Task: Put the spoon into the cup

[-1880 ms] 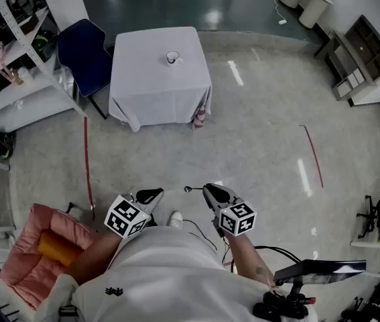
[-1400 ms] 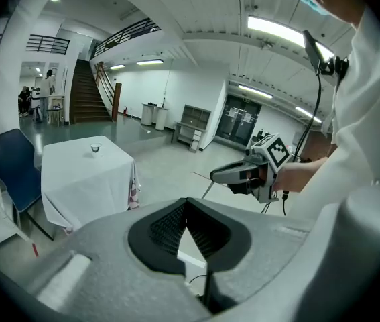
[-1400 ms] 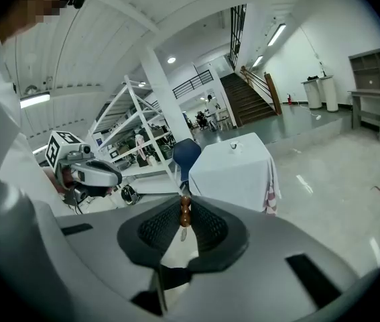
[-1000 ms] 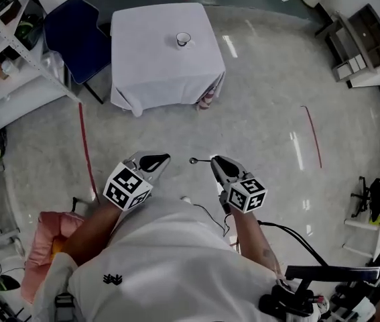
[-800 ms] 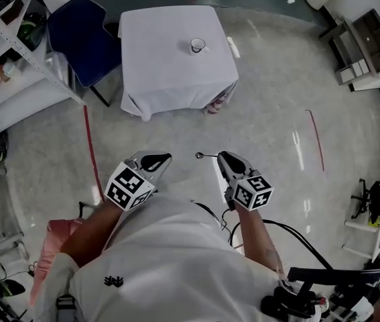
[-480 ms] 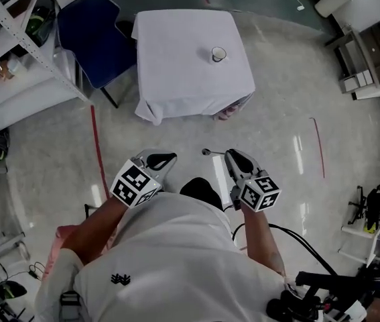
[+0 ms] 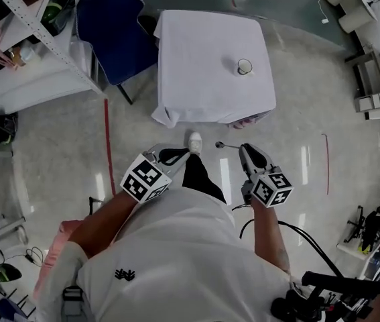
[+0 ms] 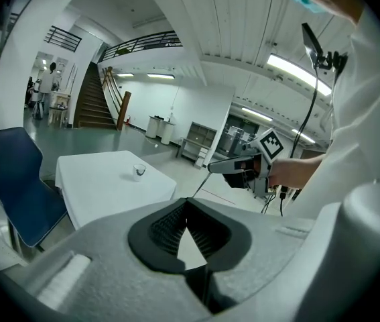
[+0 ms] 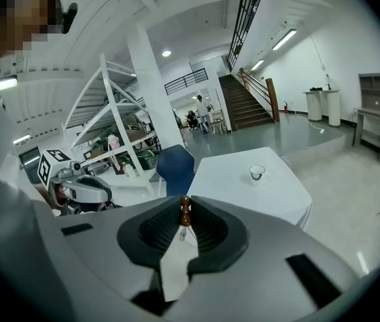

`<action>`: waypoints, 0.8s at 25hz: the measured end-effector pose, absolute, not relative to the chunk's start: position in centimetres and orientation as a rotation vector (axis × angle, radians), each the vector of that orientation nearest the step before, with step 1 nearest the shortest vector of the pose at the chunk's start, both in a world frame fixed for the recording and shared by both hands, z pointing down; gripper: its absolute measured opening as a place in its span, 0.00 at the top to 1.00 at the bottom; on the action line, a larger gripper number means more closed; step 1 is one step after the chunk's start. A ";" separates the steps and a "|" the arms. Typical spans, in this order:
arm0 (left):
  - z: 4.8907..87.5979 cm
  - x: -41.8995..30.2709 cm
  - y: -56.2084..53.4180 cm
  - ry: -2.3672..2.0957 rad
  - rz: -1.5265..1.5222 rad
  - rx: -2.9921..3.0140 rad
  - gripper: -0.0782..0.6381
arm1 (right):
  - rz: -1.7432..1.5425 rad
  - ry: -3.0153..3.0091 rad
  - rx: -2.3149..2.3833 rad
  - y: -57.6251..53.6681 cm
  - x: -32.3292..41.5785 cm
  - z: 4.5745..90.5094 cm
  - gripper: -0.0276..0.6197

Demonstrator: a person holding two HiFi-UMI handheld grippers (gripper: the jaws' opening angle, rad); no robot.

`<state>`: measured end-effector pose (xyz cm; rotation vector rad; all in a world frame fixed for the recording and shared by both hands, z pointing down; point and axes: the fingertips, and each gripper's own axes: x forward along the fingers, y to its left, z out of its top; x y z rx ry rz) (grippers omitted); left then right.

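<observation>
Spoon (image 7: pixel 220 145) hangs in the air short of the table (image 7: pixel 196 52). My left gripper (image 7: pixel 179 155) has its jaws pressed together, empty. My right gripper (image 7: pixel 246 151) pinches the spoon's handle. The cup (image 7: pixel 244 66) stands on the table ahead.

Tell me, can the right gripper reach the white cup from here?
Probably not yet. The right gripper, shut on the thin metal spoon, hangs over floor short of the white-clothed table; the small white cup sits farther in. Nothing blocks the way.
</observation>
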<state>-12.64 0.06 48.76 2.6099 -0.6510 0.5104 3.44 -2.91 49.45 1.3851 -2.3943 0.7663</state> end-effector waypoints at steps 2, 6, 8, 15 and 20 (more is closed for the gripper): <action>48.7 -13.2 -2.3 -0.699 0.515 2.599 0.88 | 0.765 -2.410 1.376 -5.7 3.7 49.7 0.88; 47.4 -14.0 -7.7 -0.804 0.517 2.591 0.88 | 0.746 -2.438 1.369 -12.3 4.9 49.3 0.88; 46.6 -14.2 -10.5 -0.847 0.516 2.589 0.88 | 0.724 -2.449 1.362 -15.8 5.6 48.8 0.88; 45.5 -12.0 -18.5 -0.941 0.521 2.572 0.88 | 0.697 -2.447 1.404 -26.8 11.1 48.9 0.88; 45.4 -9.0 -22.3 -0.944 0.556 2.566 0.88 | 0.731 -2.410 1.437 -32.3 15.5 50.9 0.88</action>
